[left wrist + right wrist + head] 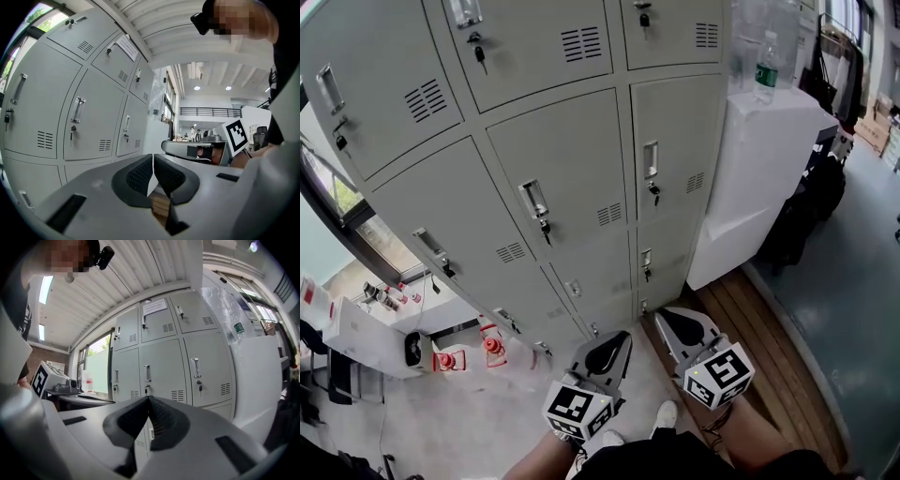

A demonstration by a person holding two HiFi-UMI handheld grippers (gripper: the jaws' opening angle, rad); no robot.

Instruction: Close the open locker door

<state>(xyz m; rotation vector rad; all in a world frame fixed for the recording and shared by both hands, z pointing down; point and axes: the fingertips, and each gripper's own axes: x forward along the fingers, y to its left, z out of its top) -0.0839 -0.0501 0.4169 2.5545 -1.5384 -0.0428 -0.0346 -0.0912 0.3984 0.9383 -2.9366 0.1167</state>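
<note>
A grey steel bank of lockers [572, 187] fills the head view, and every locker door [567, 178] in sight lies flush in its frame. From these views I cannot tell which one is the task's door. Most doors carry an upright handle [533, 199], a slotted vent and a key [546, 228] hanging in the lock. A paper notice [154, 307] is stuck on one upper door.

Both grippers are held level, low in front of the person and pointing at the bottom rows of the bank, apart from it. The left gripper [617, 342] has its jaws closed, the ribbed pads meeting at the tips with nothing gripped between them [153, 157]. The right gripper [670, 321] sits just beside it, nearer the right end of the bank. Its jaws are also closed and empty [149, 399]. Each marker cube faces up toward the head camera, the left one [577, 410] above the person's knees and the right one [719, 375] beside it.

A white cabinet [759, 159] stands against the right end of the lockers, and a clear bottle [766, 67] with a green label stands upright on top of it. At the foot of the cabinet a strip of wooden boards [778, 337] runs along the floor. The person's white shoes [666, 415] are on the pale floor in front of the lockers.
</note>
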